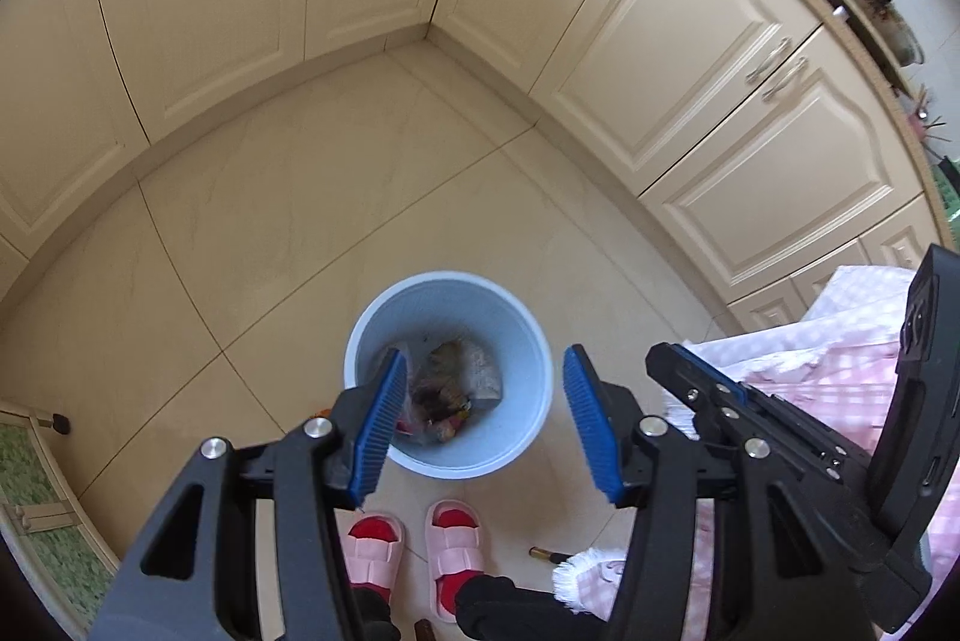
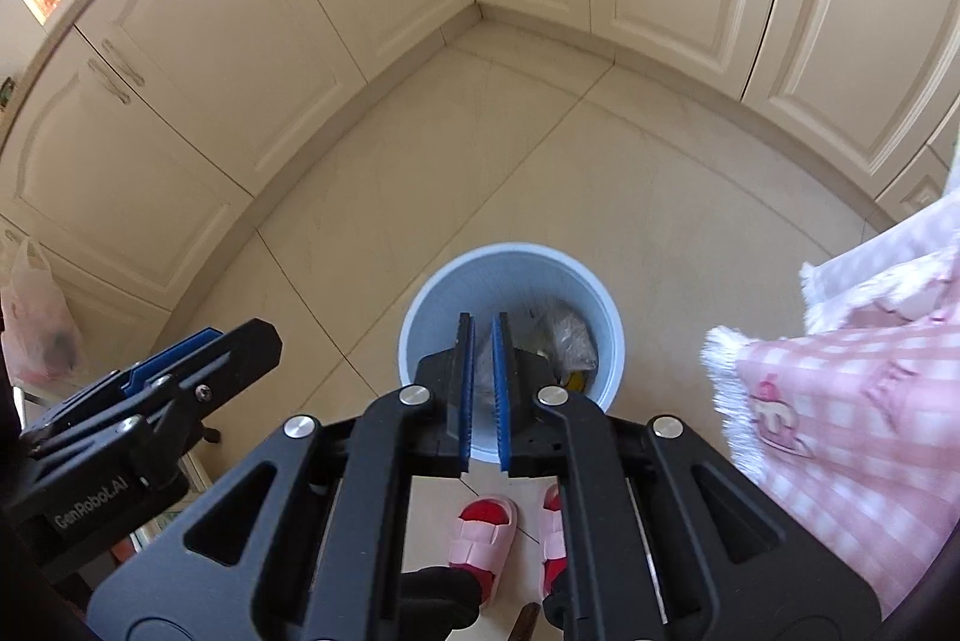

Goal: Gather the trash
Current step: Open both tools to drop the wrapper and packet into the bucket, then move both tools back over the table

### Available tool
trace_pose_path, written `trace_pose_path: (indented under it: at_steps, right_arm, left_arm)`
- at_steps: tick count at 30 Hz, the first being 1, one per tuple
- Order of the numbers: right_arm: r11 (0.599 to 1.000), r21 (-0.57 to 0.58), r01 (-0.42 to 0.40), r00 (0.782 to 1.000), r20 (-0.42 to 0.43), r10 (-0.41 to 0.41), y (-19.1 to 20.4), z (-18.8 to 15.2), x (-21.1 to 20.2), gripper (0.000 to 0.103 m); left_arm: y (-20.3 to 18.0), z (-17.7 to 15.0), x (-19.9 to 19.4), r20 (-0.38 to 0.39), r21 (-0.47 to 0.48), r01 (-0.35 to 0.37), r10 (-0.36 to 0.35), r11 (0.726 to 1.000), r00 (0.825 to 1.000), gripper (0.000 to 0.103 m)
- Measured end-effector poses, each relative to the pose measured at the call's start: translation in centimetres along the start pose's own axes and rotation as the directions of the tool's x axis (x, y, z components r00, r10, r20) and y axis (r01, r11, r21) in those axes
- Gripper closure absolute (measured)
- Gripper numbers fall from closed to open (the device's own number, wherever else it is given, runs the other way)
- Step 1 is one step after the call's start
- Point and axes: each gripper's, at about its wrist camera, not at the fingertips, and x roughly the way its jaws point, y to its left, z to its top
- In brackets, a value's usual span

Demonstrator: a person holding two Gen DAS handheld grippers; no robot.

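Hovering over the bin (image 1: 449, 371), left gripper (image 1: 483, 425) is holding its fingers spread, empty; right gripper (image 2: 483, 389) fingers are pressed together.

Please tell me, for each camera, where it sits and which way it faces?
Left wrist: on the left tongs, looking down at the blue bin; open pads, pink slippers, right tongs beside.
Right wrist: on the right tongs, steeply down; nearly closed pads, left tongs.
Shared: bin, slippers, cream cabinets.
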Motion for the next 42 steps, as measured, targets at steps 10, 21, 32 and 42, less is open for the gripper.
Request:
trace_pose_path:
  at_steps: [10,21,32,42]
  right_arm:
    - [0.999,-0.004,0.035,0.981,0.189,-0.033,-0.5,-0.4,-12.7,0.096]
    - [0.976,0.144,0.162,0.884,0.418,-0.209,-10.2,-4.9,-30.7,0.088]
    - [0.857,0.423,0.295,0.787,0.400,-0.469,-27.7,-11.8,-40.8,0.057]
    - [0.787,0.526,0.322,0.797,0.298,-0.525,-37.7,-13.5,-40.5,0.056]
  left_arm:
    - [-7.7,-0.9,-10.4,0.143,0.123,0.073,-0.090,0.990,0.986,0.049]
    - [-25.4,-5.4,-19.1,0.225,0.387,0.169,-0.271,0.906,0.936,0.042]
    - [-44.5,-13.0,-15.1,0.015,0.657,0.256,-0.352,0.708,0.936,0.042]
    - [-54.2,-16.9,-7.8,-0.132,0.773,0.265,-0.263,0.577,0.956,0.042]
